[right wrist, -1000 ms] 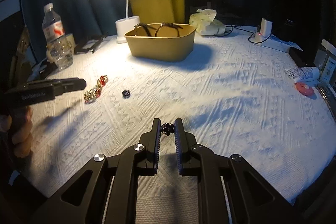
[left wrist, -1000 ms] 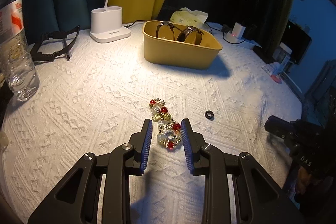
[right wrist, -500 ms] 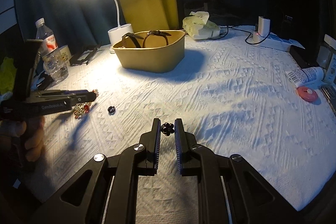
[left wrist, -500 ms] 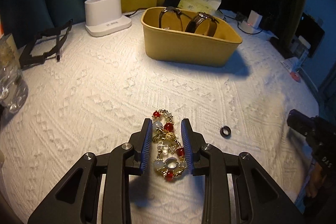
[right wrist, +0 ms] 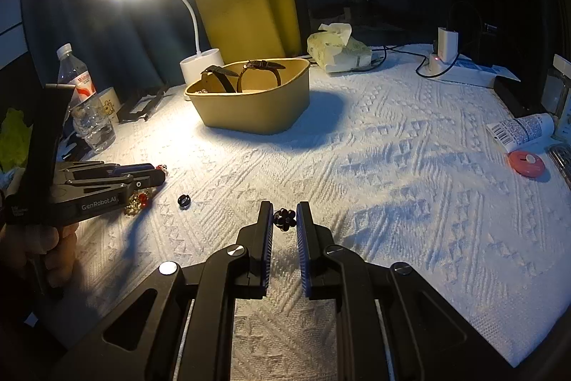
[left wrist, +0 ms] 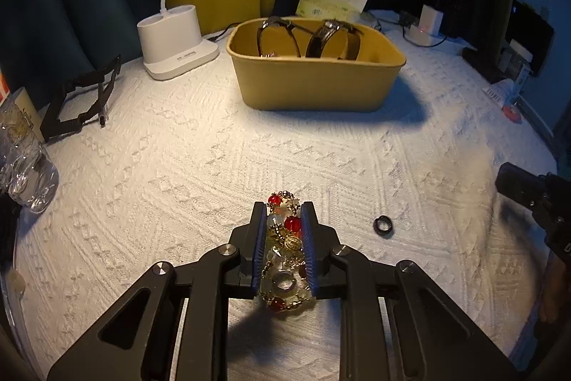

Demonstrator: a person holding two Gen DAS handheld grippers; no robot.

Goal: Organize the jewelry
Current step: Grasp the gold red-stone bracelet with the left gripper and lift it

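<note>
My left gripper (left wrist: 283, 213) is shut on a gold beaded bracelet (left wrist: 285, 249) with red and clear stones, just above the white cloth. In the right wrist view the left gripper (right wrist: 157, 175) shows at the left with the bracelet (right wrist: 137, 202) hanging below it. My right gripper (right wrist: 284, 211) is open, its jaws either side of a small dark bead cluster (right wrist: 284, 217) on the cloth, apart from it. A small black ring (left wrist: 383, 224) lies on the cloth, also seen in the right wrist view (right wrist: 184, 200). A tan bin (left wrist: 314, 74) at the back holds two brown strap watches (left wrist: 328, 38).
A white desk lamp base (left wrist: 175, 41) stands left of the bin. A water bottle (right wrist: 84, 106) and a black stand (left wrist: 82, 95) are at the left edge. A tissue pack (right wrist: 337, 50), charger (right wrist: 446, 47), tube (right wrist: 521, 129) and red disc (right wrist: 526, 163) lie at the back and right.
My left gripper slid forward over the bracelet and closed on it, lifting it slightly. My right gripper stayed around the bead cluster, still open.
</note>
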